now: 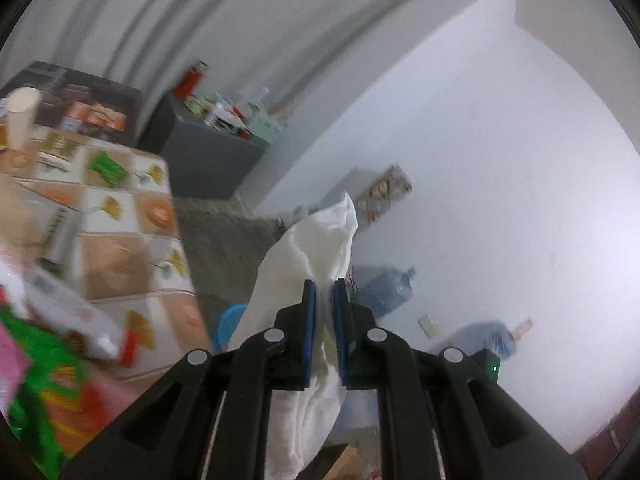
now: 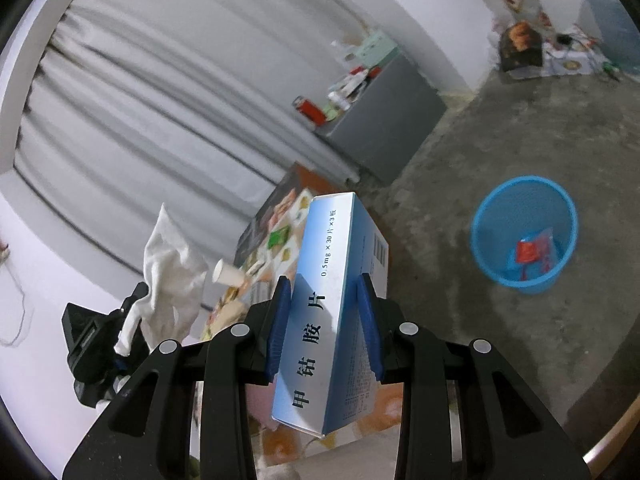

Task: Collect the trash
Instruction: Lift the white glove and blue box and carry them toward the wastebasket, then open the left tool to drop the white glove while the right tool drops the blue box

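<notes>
My left gripper point(image 1: 324, 286) is shut on a crumpled white tissue point(image 1: 316, 236) that sticks up past the blue pads and hangs below them. In the right wrist view the same tissue point(image 2: 168, 256) rises from the left gripper point(image 2: 132, 304) at the lower left. My right gripper point(image 2: 322, 284) is shut on a blue and white medicine box point(image 2: 332, 304), held lengthwise between its pads. A blue mesh waste basket point(image 2: 524, 236) stands on the floor to the right, with red and blue wrappers in it. Its rim point(image 1: 230, 320) peeks out beside the tissue in the left wrist view.
A table with a patterned cloth point(image 1: 120, 216) carries a paper cup point(image 1: 20, 116), a green packet point(image 1: 106, 168) and colourful wrappers point(image 1: 48, 376). A grey cabinet point(image 2: 384, 128) with clutter stands by the curtain. Water bottles point(image 1: 388, 288) lie against the white wall.
</notes>
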